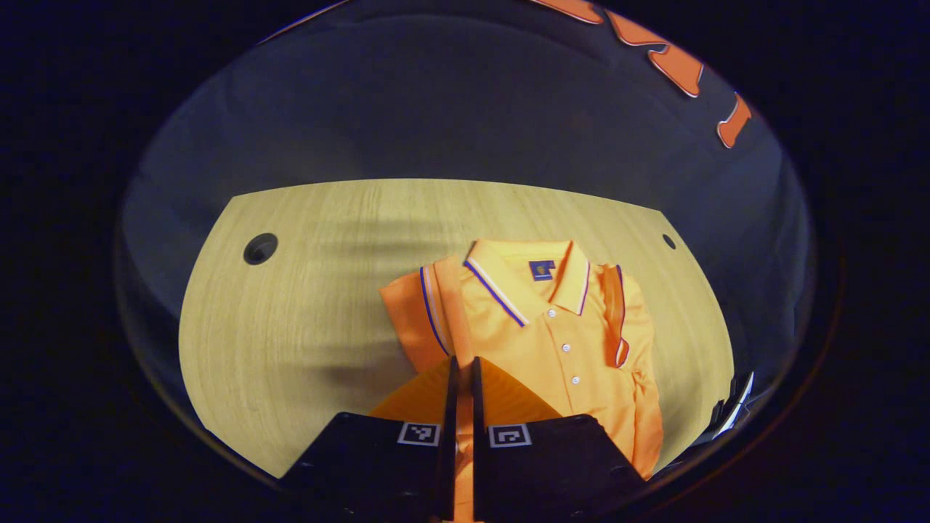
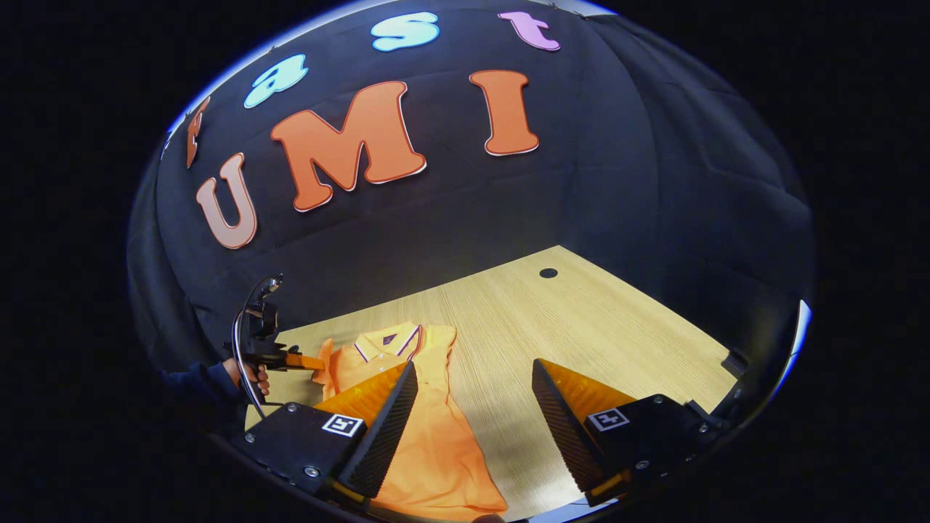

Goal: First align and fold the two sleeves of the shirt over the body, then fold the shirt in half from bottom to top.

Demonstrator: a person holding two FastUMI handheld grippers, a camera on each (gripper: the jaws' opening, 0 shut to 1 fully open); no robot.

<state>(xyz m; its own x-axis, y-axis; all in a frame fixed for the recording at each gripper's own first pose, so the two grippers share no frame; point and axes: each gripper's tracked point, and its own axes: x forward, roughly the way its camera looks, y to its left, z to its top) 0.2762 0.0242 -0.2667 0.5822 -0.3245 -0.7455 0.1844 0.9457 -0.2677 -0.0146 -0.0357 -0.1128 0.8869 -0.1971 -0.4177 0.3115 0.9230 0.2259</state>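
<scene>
Sleeves (image 1: 429, 316) are lying folded over the shirt (image 1: 559, 349), which is resting buttoned-side up on the table (image 1: 305, 290). Left gripper (image 1: 463, 378) is hovering closed just before the shirt's near side, seemingly pinching nothing. Right gripper (image 2: 472, 407) is hanging wide open above the lower hem, probably readying for the bottom-to-top fold.
</scene>
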